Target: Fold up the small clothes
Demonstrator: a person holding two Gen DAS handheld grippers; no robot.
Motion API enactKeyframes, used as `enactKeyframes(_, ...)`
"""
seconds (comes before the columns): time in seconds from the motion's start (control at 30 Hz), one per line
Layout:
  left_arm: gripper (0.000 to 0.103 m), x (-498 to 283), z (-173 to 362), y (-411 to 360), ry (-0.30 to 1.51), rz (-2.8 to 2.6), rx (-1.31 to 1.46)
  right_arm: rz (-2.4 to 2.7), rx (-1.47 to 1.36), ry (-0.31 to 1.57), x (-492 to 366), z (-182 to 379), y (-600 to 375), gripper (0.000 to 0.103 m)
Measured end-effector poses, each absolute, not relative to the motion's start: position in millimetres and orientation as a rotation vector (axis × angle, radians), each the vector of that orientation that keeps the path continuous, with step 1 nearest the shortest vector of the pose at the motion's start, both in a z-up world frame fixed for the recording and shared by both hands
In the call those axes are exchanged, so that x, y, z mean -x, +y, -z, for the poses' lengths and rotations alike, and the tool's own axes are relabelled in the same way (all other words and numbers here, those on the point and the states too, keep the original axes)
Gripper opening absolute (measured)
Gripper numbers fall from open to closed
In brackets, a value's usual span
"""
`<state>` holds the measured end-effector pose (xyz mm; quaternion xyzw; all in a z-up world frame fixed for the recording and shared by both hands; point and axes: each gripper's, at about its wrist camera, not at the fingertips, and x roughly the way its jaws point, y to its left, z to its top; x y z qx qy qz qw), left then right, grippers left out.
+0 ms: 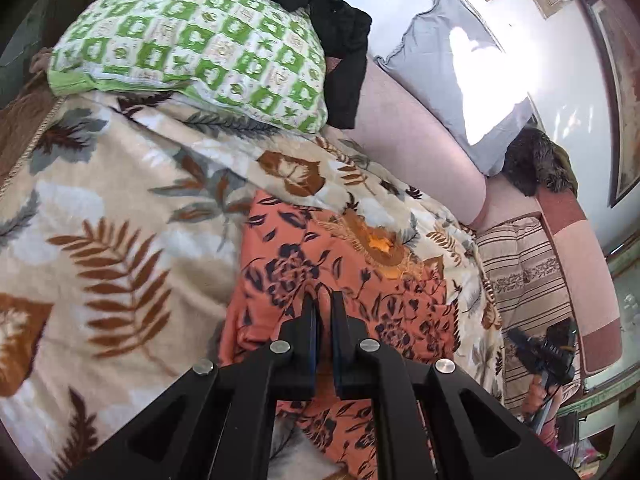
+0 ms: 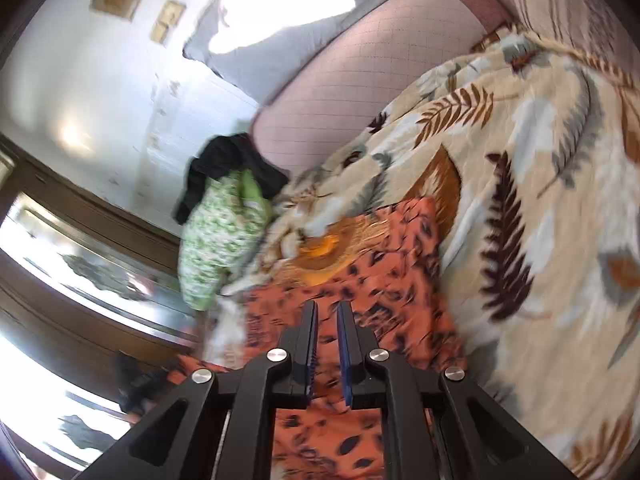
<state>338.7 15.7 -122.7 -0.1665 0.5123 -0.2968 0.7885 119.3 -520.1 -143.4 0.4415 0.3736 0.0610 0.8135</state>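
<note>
An orange garment (image 1: 352,264) with a dark floral print and gold embroidery at its neck lies on a leaf-patterned blanket (image 1: 120,216). My left gripper (image 1: 323,300) is shut, its blue pads pinching a puckered fold of the orange cloth, which hangs on below the fingers. In the right wrist view the same orange garment (image 2: 384,248) stretches ahead, blurred by motion. My right gripper (image 2: 327,312) is shut on the near part of it, with cloth showing between and under the fingers. The blanket (image 2: 540,200) fills that view's right side.
A green-and-white pillow (image 1: 192,48) with a black garment (image 1: 320,8) on it lies at the back. Behind are a pink bolster (image 1: 420,136) and a grey pillow (image 1: 460,80). A striped sheet (image 1: 520,272) lies to the right, where a hand holds a black device (image 1: 540,352).
</note>
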Motion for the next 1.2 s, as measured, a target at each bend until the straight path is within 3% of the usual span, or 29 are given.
enactKeyframes(0.3,0.006,-302,143,53,1.097,0.585,0.389,-0.231,-0.699,1.016,-58,192,-430,0.016)
enactKeyframes(0.33,0.006,-296,141,61,1.093,0.581,0.399,-0.264,-0.712,1.036,-48,198,-418,0.029)
enactKeyframes(0.37,0.006,-290,138,68,1.09,0.578,0.402,-0.284,-0.729,1.055,-40,204,-407,0.059)
enactKeyframes(0.4,0.006,-282,135,74,1.085,0.576,0.403,-0.29,-0.755,1.064,-32,208,-395,0.077)
enactKeyframes(0.43,0.006,-275,133,77,1.082,0.579,0.404,-0.278,-0.764,1.068,-25,211,-386,0.089)
enactKeyframes(0.73,0.006,-233,119,94,1.032,0.635,0.416,-0.012,-0.444,1.183,-33,208,-283,0.089)
enactKeyframes(0.9,0.006,-226,122,103,1.032,0.648,0.46,0.155,-0.272,1.241,-44,245,-251,0.087)
enactKeyframes(0.93,0.006,-224,122,105,1.032,0.65,0.463,0.164,-0.277,1.237,-40,250,-255,0.084)
enactKeyframes(1.0,0.006,-223,123,108,1.032,0.653,0.463,0.176,-0.24,1.21,-28,244,-265,0.055)
enactKeyframes(1.03,0.006,-222,124,109,1.032,0.653,0.464,0.17,-0.268,1.205,-21,241,-278,0.034)
enactKeyframes(1.07,0.006,-222,126,110,1.033,0.654,0.467,0.18,-0.327,1.214,-13,240,-293,0.022)
enactKeyframes(1.2,0.006,-222,132,112,1.04,0.651,0.477,0.211,-0.565,1.243,16,254,-360,0.021)
